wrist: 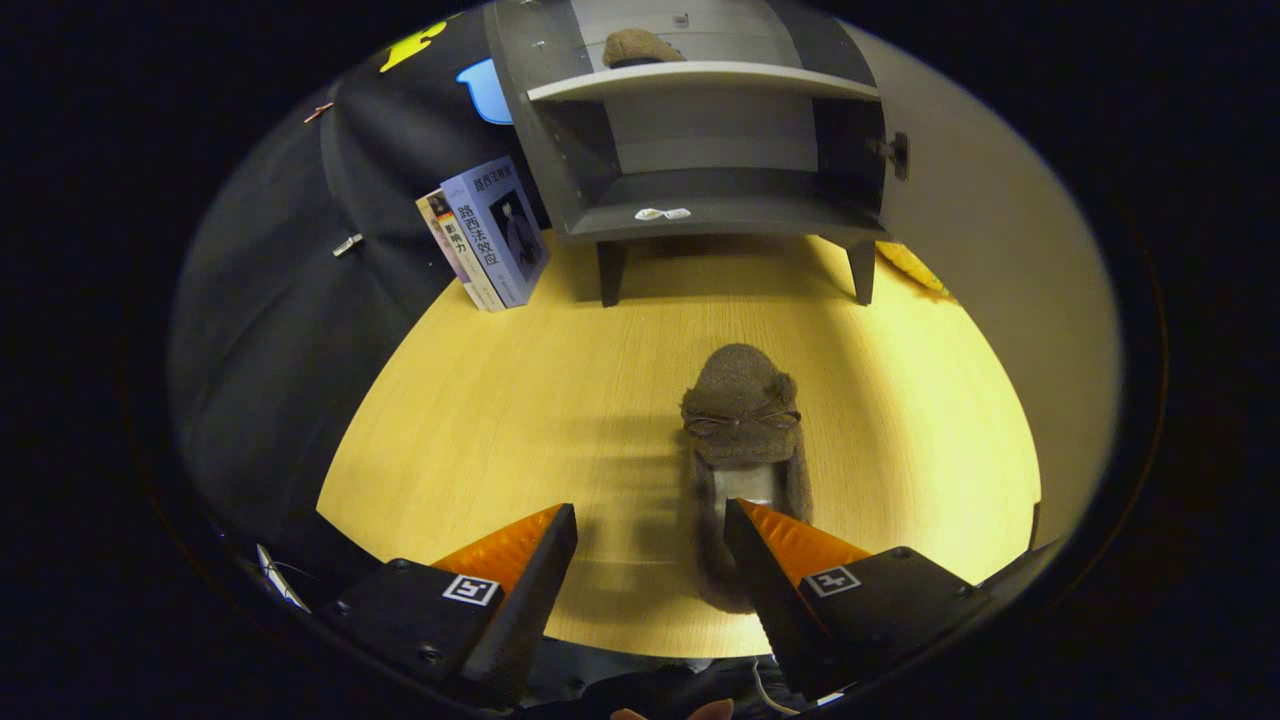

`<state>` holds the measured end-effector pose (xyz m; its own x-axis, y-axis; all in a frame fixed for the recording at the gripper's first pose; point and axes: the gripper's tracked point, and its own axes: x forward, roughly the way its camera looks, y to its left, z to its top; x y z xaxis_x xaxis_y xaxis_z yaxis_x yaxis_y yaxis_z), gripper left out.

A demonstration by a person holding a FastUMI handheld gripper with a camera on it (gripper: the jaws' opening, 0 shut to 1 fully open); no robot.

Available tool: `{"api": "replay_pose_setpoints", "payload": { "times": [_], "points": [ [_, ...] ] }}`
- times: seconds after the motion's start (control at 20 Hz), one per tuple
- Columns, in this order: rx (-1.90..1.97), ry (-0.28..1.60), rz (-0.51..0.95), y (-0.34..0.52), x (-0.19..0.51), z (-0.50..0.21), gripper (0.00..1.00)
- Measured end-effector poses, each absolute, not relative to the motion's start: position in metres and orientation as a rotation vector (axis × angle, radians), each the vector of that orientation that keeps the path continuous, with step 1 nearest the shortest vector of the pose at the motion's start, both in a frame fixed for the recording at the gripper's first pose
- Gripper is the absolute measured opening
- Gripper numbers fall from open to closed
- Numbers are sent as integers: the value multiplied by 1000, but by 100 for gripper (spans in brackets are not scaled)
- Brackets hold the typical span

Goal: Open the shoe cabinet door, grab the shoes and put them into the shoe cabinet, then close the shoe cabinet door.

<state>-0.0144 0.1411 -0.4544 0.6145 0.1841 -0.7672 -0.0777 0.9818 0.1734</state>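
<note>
Starting at the left, we are seeing two books (487, 235) standing upright on the wooden table (480, 420), leaning against the dark booth wall and sitting just beside the left leg of the shoe cabinet (700, 140).

Moving to the middle, the shoe cabinet is standing at the far end of the table with its front open, so we are looking straight into its shelves. One brown fuzzy slipper (638, 46) is already resting on the upper shelf, while the lower shelf is carrying only a small white tag near its front edge. The cabinet door (985, 290) is swinging wide out to the right, with its dark knob showing at the cabinet's right side.

Nearer to us, our gripper (650, 520) is hovering over the table with its jaws spread wide and nothing clasped between them. The left finger (520, 560) is hanging over bare wood.

Further right, the second slipper (742, 420) is lying on the table with its toe pointing toward the cabinet, well apart from it. The right finger (775, 560) is overlapping the slipper's heel opening; we cannot tell whether it is touching the fabric.
</note>
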Motion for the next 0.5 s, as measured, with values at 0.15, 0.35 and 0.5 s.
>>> {"api": "replay_pose_setpoints", "payload": {
  "times": [0.15,0.35,0.5],
  "points": [
    [139,903,132,143,1,-477,94],
    [166,856,94,143,27,-496,95],
    [157,792,59,140,52,-502,92]
  ]
}}
